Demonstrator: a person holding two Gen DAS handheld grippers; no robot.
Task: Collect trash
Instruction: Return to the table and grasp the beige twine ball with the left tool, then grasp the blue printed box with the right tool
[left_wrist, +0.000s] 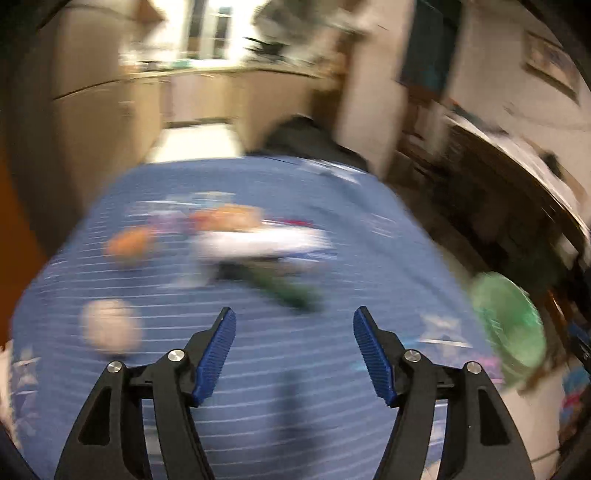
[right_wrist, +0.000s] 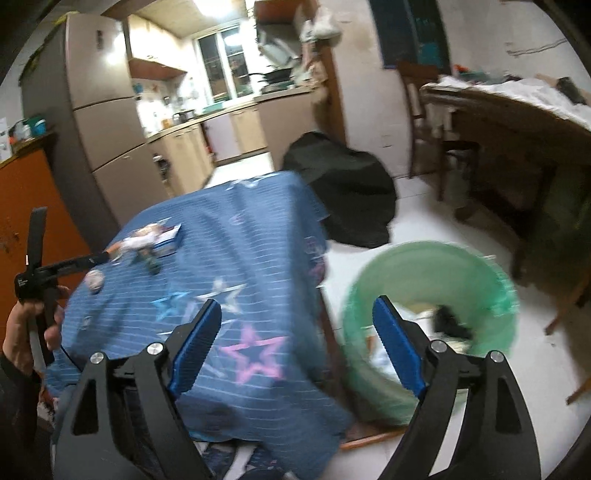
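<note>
Over striped blue cloth (left_wrist: 295, 369): left tool (left_wrist: 294, 321) spread, empty; right tool (right_wrist: 297, 314) spread above round green bin (right_wrist: 480, 273).

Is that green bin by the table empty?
No. The bin already holds scraps: pale bits and a dark piece lie at its bottom.

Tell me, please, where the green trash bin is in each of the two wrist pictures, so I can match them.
Left wrist view: the green trash bin is at the right edge, blurred, beside the table.
Right wrist view: it is at lower right, on the floor, partly behind the right gripper, with trash inside.
Shared landmark: the blue striped tablecloth with stars.
</note>
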